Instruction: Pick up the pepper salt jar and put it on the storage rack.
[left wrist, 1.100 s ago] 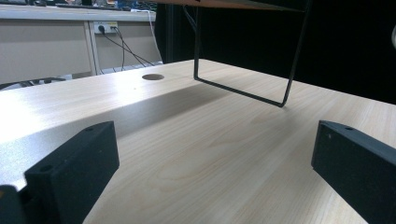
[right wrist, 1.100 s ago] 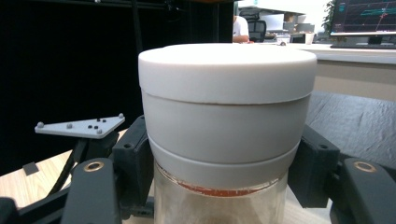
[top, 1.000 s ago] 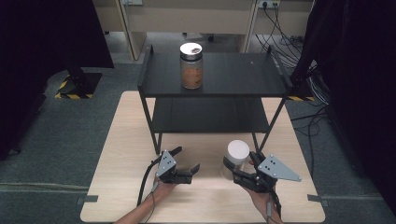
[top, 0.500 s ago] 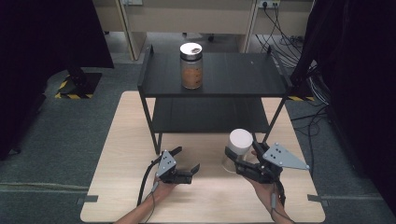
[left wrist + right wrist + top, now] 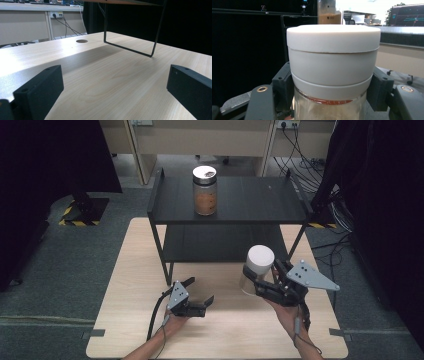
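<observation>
Between right gripper [image 5: 260, 285] jaws, white-lidded jar [image 5: 257, 270] (seemingly upright), clamped

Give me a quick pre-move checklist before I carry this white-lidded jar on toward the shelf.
1. Grip: right gripper shut on the white-lidded jar, pads just under the lid: ok.
2. Jar upright, lid seated: ok.
3. Jar off the table: looks lifted, its base hidden behind the gripper: cannot tell.
4. Free space on the shelf's top: the brown-filled jar stands left of centre, the right part bare: ok.
5. Left gripper open, low at the table, away from the jar's path: ok.
6. Right-hand cable hanging free: cannot tell.
</observation>
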Demonstrator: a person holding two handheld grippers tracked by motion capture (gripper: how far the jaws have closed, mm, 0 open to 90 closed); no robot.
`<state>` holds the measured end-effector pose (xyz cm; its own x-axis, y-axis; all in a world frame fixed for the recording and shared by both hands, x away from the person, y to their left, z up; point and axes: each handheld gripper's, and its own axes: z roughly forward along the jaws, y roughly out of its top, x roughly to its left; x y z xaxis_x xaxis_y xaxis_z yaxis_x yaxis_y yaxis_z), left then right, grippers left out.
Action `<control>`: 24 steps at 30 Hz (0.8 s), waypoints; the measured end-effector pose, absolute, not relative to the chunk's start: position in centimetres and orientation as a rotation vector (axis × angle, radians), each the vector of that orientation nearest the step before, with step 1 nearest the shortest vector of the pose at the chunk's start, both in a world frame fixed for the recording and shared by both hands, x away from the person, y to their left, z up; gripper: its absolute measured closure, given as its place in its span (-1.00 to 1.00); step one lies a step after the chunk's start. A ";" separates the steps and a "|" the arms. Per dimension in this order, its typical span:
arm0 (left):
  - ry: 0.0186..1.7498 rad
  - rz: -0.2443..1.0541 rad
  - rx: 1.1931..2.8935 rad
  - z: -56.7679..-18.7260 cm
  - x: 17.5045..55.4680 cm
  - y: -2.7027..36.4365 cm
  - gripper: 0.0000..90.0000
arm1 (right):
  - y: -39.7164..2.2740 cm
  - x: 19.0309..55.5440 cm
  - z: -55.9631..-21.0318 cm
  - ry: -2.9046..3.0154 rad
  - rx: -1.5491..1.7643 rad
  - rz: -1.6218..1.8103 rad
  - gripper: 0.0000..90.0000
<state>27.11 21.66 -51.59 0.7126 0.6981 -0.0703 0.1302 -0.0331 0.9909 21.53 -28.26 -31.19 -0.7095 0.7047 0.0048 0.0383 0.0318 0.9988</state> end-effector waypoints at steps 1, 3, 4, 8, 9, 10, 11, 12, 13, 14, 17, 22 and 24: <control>0.697 0.521 1.565 -51.6 27.1 21.7 -0.99 | -28.2 21.6 -30.8 1.812 0.751 1.726 -0.21; 0.697 0.521 1.565 -51.6 27.1 21.7 -0.99 | -28.2 21.9 -30.0 1.820 0.746 1.725 -0.21; 0.698 0.519 1.561 -51.6 27.1 21.6 -0.99 | -28.2 22.0 -29.5 1.822 0.746 1.727 -0.21; 0.698 0.520 1.564 -51.6 27.1 21.7 -0.99 | -28.1 22.6 -27.6 1.826 0.730 1.738 -0.21; 0.697 0.520 1.564 -51.6 27.1 21.7 -0.99 | -28.0 22.7 -27.1 1.828 0.724 1.738 -0.21; 0.697 0.519 1.564 -51.6 27.1 21.7 -0.99 | -28.0 22.9 -26.6 1.829 0.718 1.741 -0.21; 0.697 0.520 1.564 -51.6 27.1 21.7 -0.99 | -27.9 23.0 -26.1 1.829 0.715 1.746 -0.21; 0.697 0.520 1.565 -51.6 27.1 21.7 -0.99 | -27.9 23.2 -25.6 1.830 0.712 1.751 -0.21; 0.697 0.519 1.565 -51.6 27.1 21.7 -0.99 | -27.8 23.3 -25.2 1.829 0.708 1.754 -0.21; 0.697 0.519 1.566 -51.6 27.1 21.7 -0.99 | -27.8 23.4 -24.8 1.827 0.705 1.758 -0.21; 0.697 0.519 1.565 -51.6 27.1 21.7 -0.99 | -27.7 23.7 -23.7 1.823 0.702 1.773 -0.21; 0.696 0.521 1.566 -51.6 27.1 21.7 -0.99 | -27.1 24.3 -21.9 1.829 0.698 1.765 -0.21; 0.697 0.520 1.565 -51.6 27.1 21.7 -0.99 | -26.7 24.6 -21.3 1.828 0.695 1.756 -0.21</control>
